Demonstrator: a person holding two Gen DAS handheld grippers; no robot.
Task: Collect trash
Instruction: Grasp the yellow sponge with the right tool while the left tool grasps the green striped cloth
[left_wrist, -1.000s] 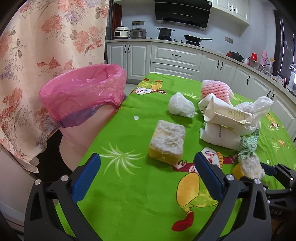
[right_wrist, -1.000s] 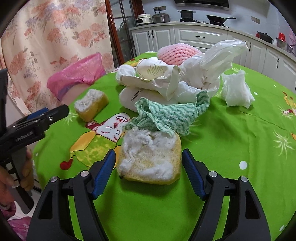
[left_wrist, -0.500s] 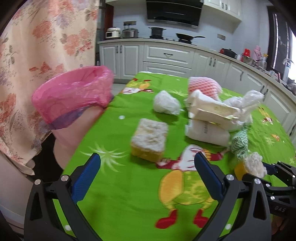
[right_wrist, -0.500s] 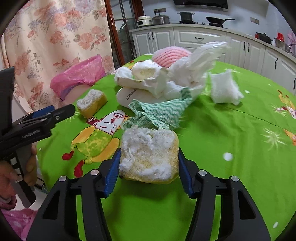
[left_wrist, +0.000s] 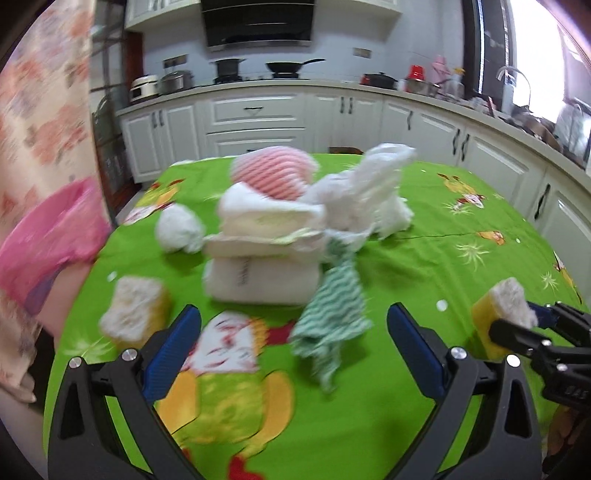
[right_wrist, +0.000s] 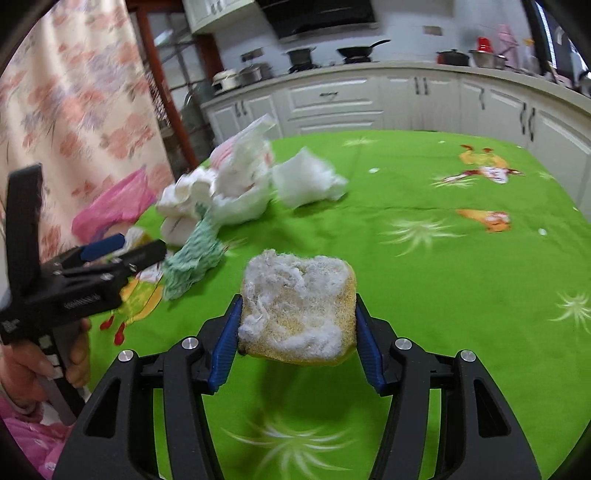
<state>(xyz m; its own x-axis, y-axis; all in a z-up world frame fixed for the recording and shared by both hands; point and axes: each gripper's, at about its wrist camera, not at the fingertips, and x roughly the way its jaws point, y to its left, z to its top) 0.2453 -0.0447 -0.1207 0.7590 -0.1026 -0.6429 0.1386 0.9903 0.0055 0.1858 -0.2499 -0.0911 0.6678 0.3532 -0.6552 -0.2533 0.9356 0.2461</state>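
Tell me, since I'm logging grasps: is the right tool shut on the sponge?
Shut: the right tool presses the sponge from both sides, lifted above its shadow on the tablecloth.

The left wrist view looks forward between its own fingers (left_wrist: 173, 350), low over the near edge of the green table (left_wrist: 443, 258), facing the kitchen counter (left_wrist: 332, 83) at the far wall. The trash pile (left_wrist: 280, 236) sits close ahead, centre frame; the pink bag (left_wrist: 55, 236) is at the left edge.

The right wrist view sits to the right of it, also low and facing the same counter (right_wrist: 369, 70), with a sponge (right_wrist: 295, 314) filling the near centre.

Both views share the pile (right_wrist: 229, 184), the bag (right_wrist: 110, 206) and the table (right_wrist: 443, 258). Each view catches the other gripper: the right gripper (left_wrist: 517, 325) at the left view's right edge, the left gripper (right_wrist: 118, 247) at the right view's left edge.
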